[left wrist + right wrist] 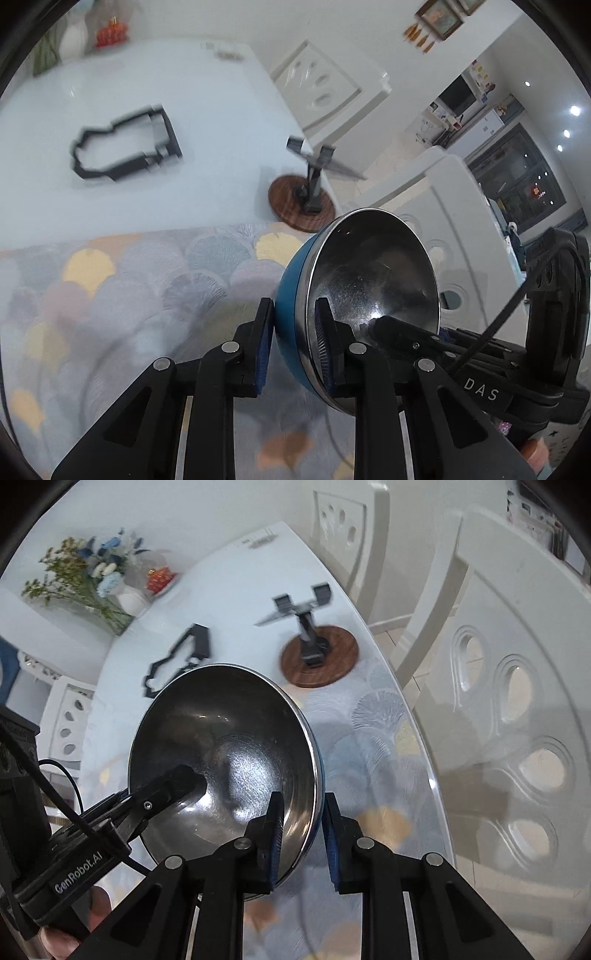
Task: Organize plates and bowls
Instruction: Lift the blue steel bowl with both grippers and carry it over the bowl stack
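Observation:
A single bowl (369,266), blue outside and steel inside, hangs tilted above the patterned placemat (129,288). My left gripper (294,310) is shut on its rim, one pad on the blue wall and one inside. In the right wrist view the same bowl (229,738) is pinched at its opposite rim by my right gripper (303,805), also shut. Each view shows the other gripper's finger reaching into the bowl: the right one's finger (391,326) and the left one's finger (177,779). No plates are in view.
On the white table (110,92) stand a phone holder on a round wooden base (301,206) and a flat black outline frame (125,147). White chairs (517,701) close in along the table's edge. A vase of flowers (92,576) stands at the far end.

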{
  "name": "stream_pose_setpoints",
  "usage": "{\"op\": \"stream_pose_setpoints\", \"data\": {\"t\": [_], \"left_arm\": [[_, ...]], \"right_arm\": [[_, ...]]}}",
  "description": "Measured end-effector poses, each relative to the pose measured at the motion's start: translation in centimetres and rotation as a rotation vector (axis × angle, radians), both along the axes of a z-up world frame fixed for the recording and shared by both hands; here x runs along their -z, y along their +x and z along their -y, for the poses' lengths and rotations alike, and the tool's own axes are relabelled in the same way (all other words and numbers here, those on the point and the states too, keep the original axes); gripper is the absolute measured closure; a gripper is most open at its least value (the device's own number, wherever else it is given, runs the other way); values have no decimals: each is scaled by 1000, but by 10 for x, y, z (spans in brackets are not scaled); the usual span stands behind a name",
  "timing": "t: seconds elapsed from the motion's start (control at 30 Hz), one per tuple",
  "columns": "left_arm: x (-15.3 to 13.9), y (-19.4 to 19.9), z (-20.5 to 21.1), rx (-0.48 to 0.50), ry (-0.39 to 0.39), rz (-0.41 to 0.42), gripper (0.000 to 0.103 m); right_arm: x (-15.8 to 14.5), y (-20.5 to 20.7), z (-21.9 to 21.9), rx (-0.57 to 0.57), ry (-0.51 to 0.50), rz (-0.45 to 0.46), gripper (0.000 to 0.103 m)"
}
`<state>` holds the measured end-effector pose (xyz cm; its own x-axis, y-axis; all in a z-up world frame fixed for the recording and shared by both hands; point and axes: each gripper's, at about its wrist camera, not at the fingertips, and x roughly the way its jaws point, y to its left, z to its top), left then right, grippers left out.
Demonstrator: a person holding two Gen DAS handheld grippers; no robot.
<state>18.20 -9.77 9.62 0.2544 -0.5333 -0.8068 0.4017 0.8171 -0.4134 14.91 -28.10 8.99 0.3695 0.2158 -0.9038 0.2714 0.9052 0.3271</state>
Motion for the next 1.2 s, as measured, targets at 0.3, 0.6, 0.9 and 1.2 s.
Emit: {"op": "stream_pose_setpoints", "data": {"t": [0.3,0.6,0.9,1.2], "left_arm": [[-75,-69,-53,-78,-31,133,84],[-113,-160,-103,-123,-39,204,84],[-86,-231,-134,-138,-31,137,85],[-47,-265,-146,-144,0,73,85]], "right_arm": [[-70,-60,-48,-54,46,87,82],[-113,-142,-107,-90,39,136,82],[-94,-217,-143,-94,25,55,82],[-58,-254,-154,-87,52,-21,82]]}}
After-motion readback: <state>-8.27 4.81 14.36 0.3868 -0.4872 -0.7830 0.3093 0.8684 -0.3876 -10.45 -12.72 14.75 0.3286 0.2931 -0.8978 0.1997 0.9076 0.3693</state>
